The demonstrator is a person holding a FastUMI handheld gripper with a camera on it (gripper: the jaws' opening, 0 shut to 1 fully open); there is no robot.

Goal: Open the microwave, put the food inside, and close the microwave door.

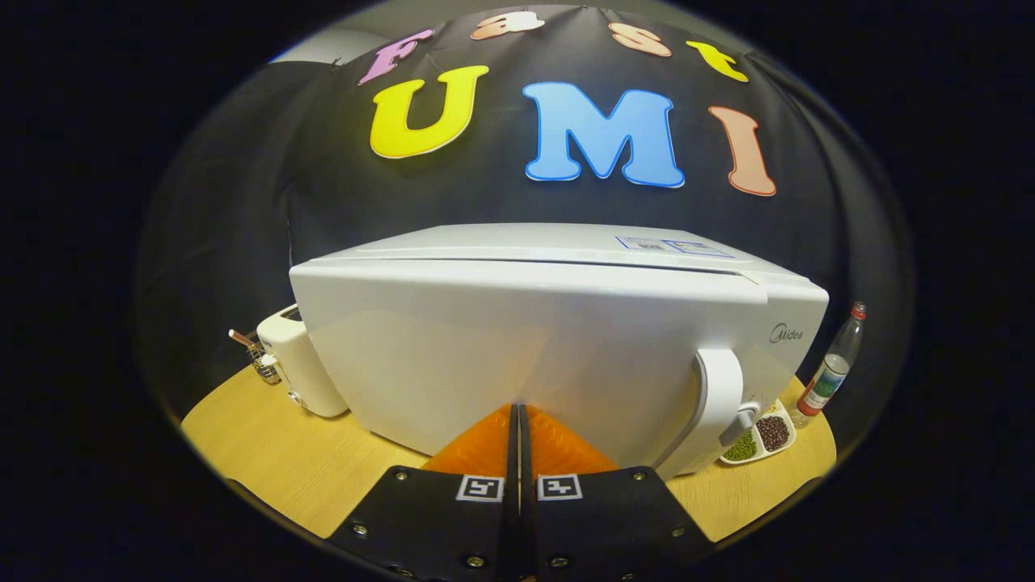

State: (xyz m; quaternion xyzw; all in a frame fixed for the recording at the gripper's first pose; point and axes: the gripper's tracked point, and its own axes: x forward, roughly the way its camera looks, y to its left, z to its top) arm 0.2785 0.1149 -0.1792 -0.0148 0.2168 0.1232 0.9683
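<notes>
Closed tongs press on the microwave door.

From my remote seat: left of the microwave (517, 339) stands a toaster (297, 368); my gripper (516, 412), fingers pressed together with nothing between, touches the door's lower middle; the handle (718, 396) lies right. I'd push squarely and steadily until it latches. Food probably inside; I cannot tell.

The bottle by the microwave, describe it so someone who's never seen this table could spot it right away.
Start at the big white microwave on the wooden table, which the shut gripper is pressed against. Past the handle side of the microwave stands the clear bottle, upright, just beyond a white dish of beans. Its red cap and tall, slim shape set it apart.
</notes>
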